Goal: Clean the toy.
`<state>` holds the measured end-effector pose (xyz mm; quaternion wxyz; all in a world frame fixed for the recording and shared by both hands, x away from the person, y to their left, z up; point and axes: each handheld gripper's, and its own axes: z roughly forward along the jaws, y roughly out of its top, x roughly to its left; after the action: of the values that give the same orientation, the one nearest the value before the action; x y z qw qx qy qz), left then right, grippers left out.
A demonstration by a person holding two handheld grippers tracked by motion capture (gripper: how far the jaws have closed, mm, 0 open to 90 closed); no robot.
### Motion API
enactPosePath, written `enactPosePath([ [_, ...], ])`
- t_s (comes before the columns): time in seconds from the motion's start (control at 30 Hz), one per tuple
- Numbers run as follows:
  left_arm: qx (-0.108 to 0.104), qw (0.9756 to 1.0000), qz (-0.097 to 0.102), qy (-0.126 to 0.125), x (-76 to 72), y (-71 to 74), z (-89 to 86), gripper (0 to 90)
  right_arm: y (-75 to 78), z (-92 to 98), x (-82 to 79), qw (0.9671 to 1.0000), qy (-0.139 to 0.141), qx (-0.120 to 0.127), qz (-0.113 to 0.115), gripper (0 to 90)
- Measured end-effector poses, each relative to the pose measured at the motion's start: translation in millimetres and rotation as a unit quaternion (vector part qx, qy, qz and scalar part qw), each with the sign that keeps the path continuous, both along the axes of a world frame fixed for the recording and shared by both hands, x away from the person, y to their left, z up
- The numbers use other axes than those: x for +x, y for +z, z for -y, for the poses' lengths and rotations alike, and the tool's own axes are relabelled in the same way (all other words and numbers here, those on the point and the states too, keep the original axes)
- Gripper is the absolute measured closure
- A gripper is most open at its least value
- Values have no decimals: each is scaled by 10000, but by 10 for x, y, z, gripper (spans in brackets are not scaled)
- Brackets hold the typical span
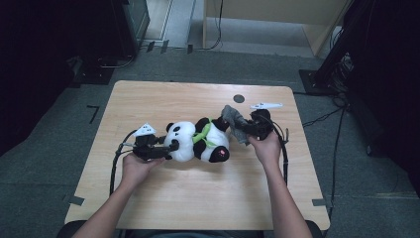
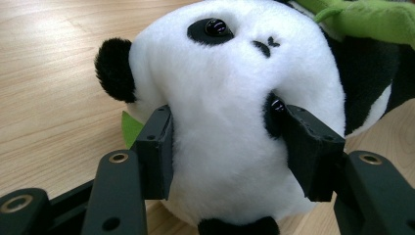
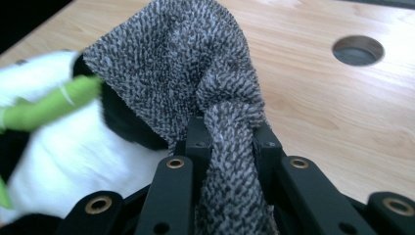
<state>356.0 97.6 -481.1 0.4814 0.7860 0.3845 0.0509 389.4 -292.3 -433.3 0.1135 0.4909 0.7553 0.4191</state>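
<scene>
This looks like a lab or recording studio, not a home. A bare light-wood table point(image 1: 148, 99) with a round cable hole point(image 1: 239, 98) stands alone on grey carpet point(image 1: 54, 129), its corners marked by tape strips point(image 1: 74, 200) on the floor. Dark curtains point(image 1: 29, 59) close off both sides. Black cables point(image 1: 322, 118) run across the carpet to a stand base point(image 1: 314, 79), and a plywood structure point(image 1: 277, 15) stands behind.
</scene>
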Motion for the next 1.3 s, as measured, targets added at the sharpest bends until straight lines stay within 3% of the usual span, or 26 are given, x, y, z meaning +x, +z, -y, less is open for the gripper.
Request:
enactPosePath([
  [0.13, -14, 10000, -28, 5, 9, 2, 0, 425, -20, 99, -10, 9998, -136, 22, -115, 762],
  [0.27, -40, 10000, -51, 17, 19, 2, 1, 425, 122, 135, -95, 9994, -135, 248, 177, 762],
  [0.33, -39, 10000, -65, 20, 24, 4, 1, 425, 229, 104, -154, 9986, -53, 380, 361, 762],
  [0.47, -20, 10000, -64, 13, 30, 9, 2, 425, 375, -43, -237, 9968, 250, 416, 634, 760],
  [0.6, -19, 10000, -70, 21, 30, 12, 4, 424, 419, -282, -286, 9942, 690, 424, 712, 759],
  [0.73, -37, 10000, -85, 34, 30, 12, 5, 424, 335, -505, -293, 9918, 1065, 315, 631, 755],
  [0.9, -37, 9999, -104, 43, 27, 13, 7, 421, 105, -640, -239, 9920, 1214, 87, 331, 752],
  [0.97, -49, 9999, -112, 48, 30, 11, 7, 421, 41, -642, -252, 9912, 1224, 84, 496, 753],
  [1.13, -41, 9999, -116, 61, 21, 12, 16, 423, -22, -581, -229, 9922, 1187, 216, 320, 756],
  [1.3, -73, 9999, -88, 35, 14, -6, 5, 422, -36, -551, -244, 9920, 1221, 106, 308, 759],
])
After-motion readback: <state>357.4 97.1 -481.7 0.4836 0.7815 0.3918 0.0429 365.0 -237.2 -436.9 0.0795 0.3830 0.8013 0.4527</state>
